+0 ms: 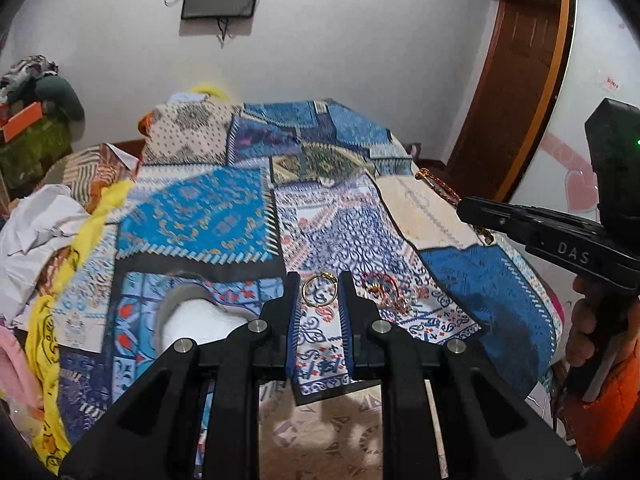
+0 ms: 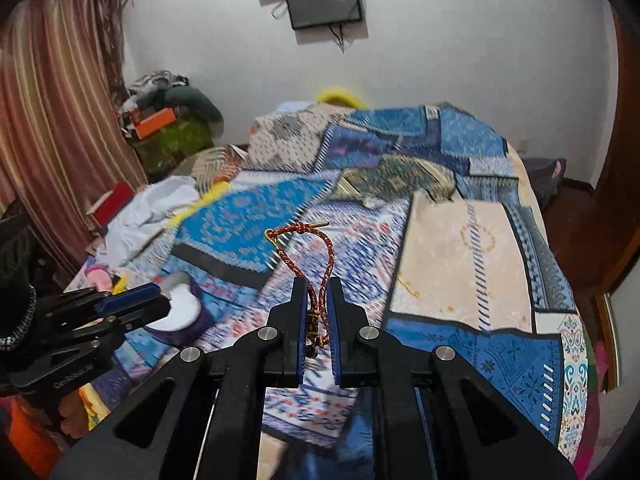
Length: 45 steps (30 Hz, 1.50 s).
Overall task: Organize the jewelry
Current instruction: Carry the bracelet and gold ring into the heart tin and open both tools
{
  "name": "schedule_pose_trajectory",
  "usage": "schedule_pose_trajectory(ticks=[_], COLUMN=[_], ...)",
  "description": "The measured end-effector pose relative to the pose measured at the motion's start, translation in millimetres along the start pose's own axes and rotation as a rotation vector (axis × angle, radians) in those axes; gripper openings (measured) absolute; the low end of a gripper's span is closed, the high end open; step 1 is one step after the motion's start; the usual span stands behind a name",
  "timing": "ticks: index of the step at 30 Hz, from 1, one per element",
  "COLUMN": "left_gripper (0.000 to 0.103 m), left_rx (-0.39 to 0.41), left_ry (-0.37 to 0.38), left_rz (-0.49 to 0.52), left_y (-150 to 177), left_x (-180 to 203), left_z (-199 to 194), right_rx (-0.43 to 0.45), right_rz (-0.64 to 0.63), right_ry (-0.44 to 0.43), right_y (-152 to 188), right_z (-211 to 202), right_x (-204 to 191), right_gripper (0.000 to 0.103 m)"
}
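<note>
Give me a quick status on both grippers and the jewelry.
Right gripper shut on the red braided bracelet, lifted. Left gripper holds a gold ring at the tips. More jewelry on the patchwork cloth. Nothing blocking.

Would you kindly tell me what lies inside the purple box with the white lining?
The purple box with the white lining shows only bare white padding; no jewelry is visible. The left gripper covers its near-left part, so that area cannot be checked.

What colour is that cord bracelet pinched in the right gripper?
The cord bracelet is red flecked with gold, with gold clasp ends; clearest in the right wrist view.
</note>
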<state>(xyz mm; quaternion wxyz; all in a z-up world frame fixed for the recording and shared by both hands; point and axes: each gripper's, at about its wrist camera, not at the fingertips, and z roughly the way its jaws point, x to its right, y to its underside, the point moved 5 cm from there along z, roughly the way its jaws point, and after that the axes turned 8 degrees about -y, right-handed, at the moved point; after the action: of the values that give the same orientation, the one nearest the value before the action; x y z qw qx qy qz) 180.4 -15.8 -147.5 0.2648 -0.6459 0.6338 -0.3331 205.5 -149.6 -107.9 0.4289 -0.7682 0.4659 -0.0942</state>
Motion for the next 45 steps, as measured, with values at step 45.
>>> schedule_pose_trajectory(ticks=[45], left_gripper=[0.017], left_rx=[-0.014], left_ry=[-0.097], left_rz=[-0.143], left_y=[31], left_x=[-130], left_z=[1], right_rx=[-0.204], right_rz=[-0.127], right_ry=[-0.194], right_y=[19], right_z=[118], right_x=[-138], right_gripper=[0.009])
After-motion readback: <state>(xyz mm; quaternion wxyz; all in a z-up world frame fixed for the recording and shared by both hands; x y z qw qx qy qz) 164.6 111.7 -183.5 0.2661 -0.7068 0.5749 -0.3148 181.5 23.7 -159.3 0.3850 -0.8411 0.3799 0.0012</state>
